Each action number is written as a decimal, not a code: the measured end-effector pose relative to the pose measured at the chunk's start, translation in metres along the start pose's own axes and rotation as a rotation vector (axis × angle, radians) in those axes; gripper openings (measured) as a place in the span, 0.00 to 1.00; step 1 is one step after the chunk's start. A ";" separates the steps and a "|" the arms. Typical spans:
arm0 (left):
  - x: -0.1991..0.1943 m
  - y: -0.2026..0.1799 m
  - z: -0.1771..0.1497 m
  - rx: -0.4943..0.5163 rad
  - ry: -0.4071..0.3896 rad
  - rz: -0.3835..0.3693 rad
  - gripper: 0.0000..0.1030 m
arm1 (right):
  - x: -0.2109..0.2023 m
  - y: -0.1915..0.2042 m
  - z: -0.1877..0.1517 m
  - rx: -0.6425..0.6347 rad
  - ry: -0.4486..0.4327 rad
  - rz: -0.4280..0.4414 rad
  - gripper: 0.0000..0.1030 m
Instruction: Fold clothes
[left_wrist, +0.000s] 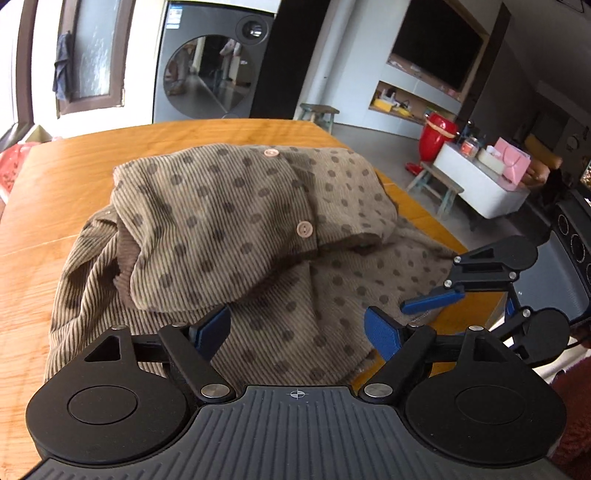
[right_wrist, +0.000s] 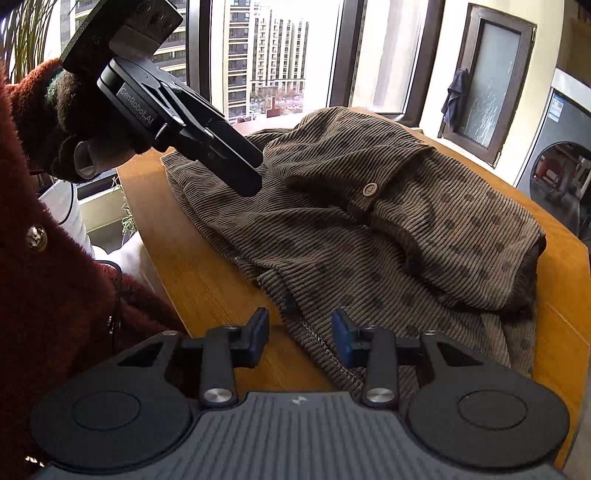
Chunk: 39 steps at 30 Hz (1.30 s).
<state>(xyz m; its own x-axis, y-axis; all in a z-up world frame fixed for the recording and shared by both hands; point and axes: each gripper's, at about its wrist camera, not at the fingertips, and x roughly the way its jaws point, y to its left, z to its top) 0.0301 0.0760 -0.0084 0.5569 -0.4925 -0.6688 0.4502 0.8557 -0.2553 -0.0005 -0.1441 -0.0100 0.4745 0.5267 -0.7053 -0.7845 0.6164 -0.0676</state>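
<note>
A brown corduroy garment with dark dots and pink buttons lies partly folded on the wooden table. It also shows in the right wrist view. My left gripper is open, with its blue pads just above the garment's near edge. My right gripper is open, with the garment's stitched hem between its pads. The right gripper also shows in the left wrist view at the garment's right edge. The left gripper's body shows in the right wrist view over the garment's far end.
The table's right edge drops off to the floor. Beyond it are a washing machine, a stool, a white low table and a red pot. A window and my red sleeve are at left.
</note>
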 end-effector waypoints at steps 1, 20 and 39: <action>-0.001 -0.001 -0.002 0.000 0.003 0.001 0.82 | -0.002 -0.002 0.002 0.021 -0.009 0.013 0.29; 0.011 -0.014 -0.022 0.097 0.068 0.000 0.82 | -0.013 -0.024 0.015 0.117 -0.134 -0.056 0.07; 0.005 0.024 -0.011 -0.127 0.000 -0.288 0.94 | -0.025 -0.010 0.001 0.102 -0.072 0.124 0.05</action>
<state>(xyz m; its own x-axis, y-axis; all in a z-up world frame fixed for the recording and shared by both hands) 0.0359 0.0954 -0.0260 0.4192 -0.7179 -0.5558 0.4989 0.6936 -0.5196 -0.0040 -0.1630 0.0086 0.4071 0.6408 -0.6509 -0.7958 0.5986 0.0915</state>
